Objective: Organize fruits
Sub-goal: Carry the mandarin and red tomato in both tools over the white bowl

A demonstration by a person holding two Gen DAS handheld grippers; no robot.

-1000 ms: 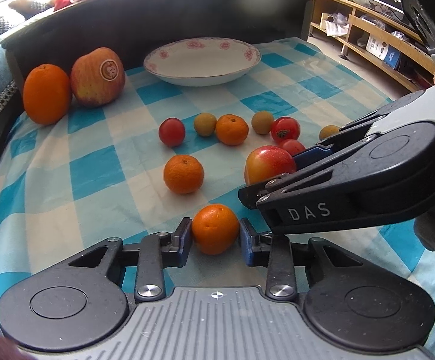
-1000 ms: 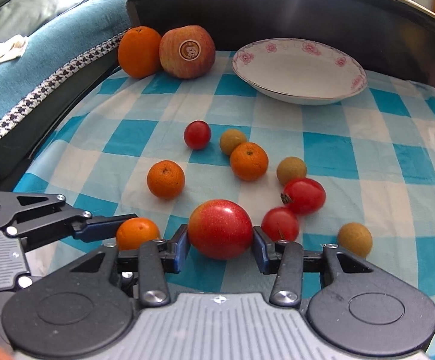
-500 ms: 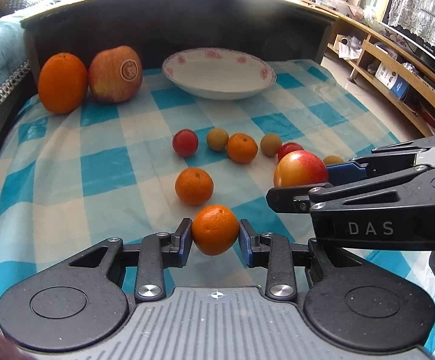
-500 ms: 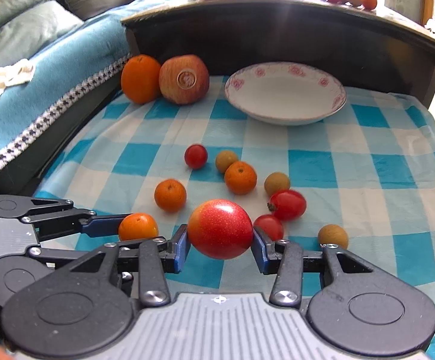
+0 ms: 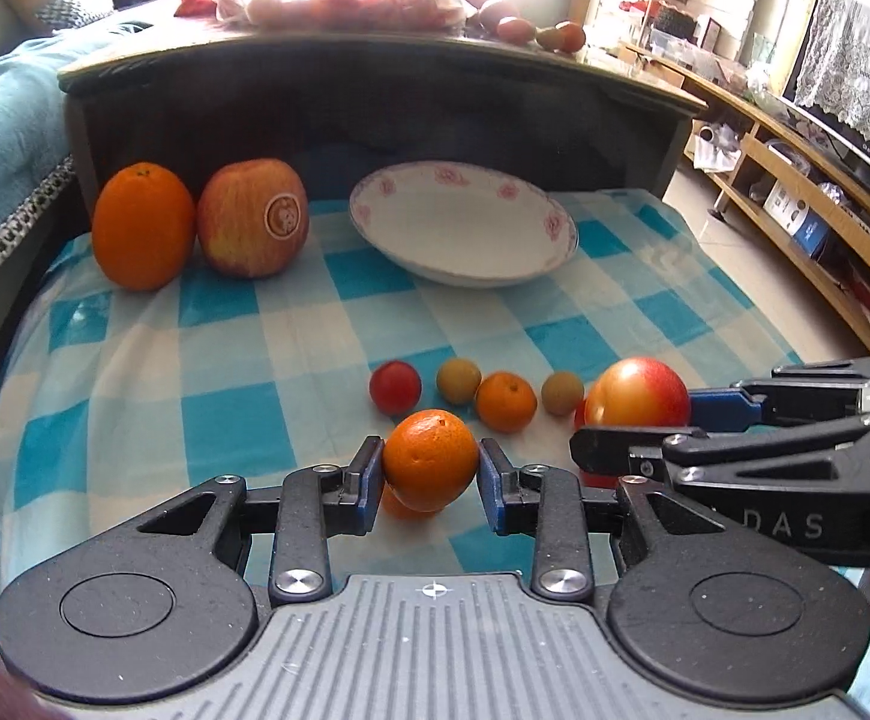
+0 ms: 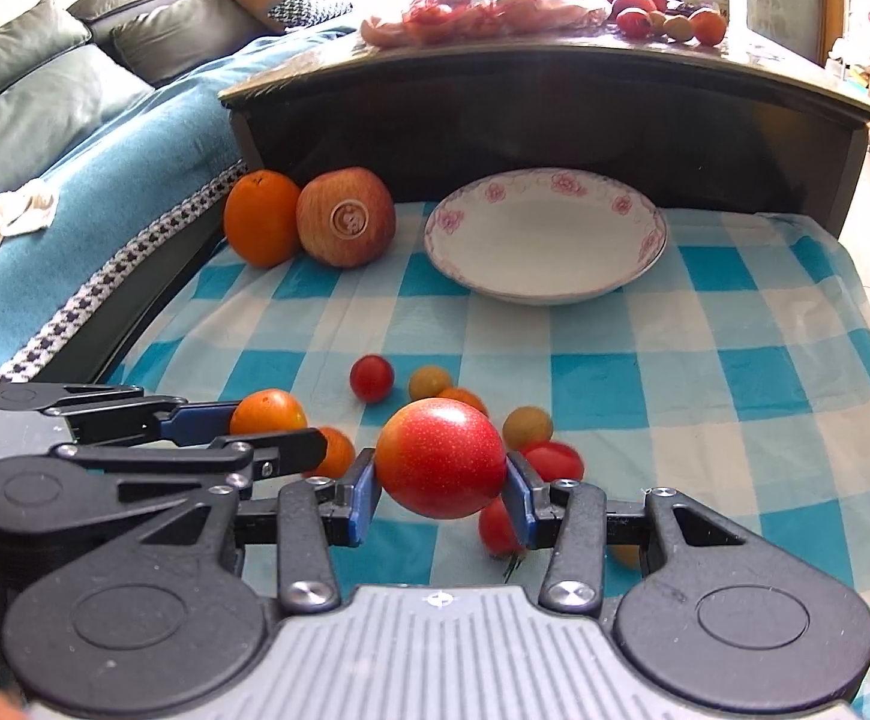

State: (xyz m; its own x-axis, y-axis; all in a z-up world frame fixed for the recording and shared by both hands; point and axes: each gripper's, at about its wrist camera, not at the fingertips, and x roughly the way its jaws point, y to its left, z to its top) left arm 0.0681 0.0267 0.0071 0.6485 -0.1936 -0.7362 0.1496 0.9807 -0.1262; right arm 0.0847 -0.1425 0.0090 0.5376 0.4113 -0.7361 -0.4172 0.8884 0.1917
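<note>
The small mandarin sits at lower centre of the left wrist view, pinched between the blue pads of the left gripper. It is nearly round with no clear long axis, slightly tilted, its dimpled end turned toward the upper right of the frame; it hangs clear of the checked cloth, with another mandarin partly hidden just beneath it. In the right wrist view, the red apple fills the gap of the right gripper, both pads pressed on its flanks; it is a little wider than tall, and which way its stem points cannot be told. It too is off the cloth.

Beyond the grippers, in mid-frame, lie a cherry tomato, two small brownish-green fruits and a third mandarin. More tomatoes show just right of the apple. Farther up, a white bowl with pink flowers stands empty at upper centre; a large orange and a stickered apple touch each other at upper left.
</note>
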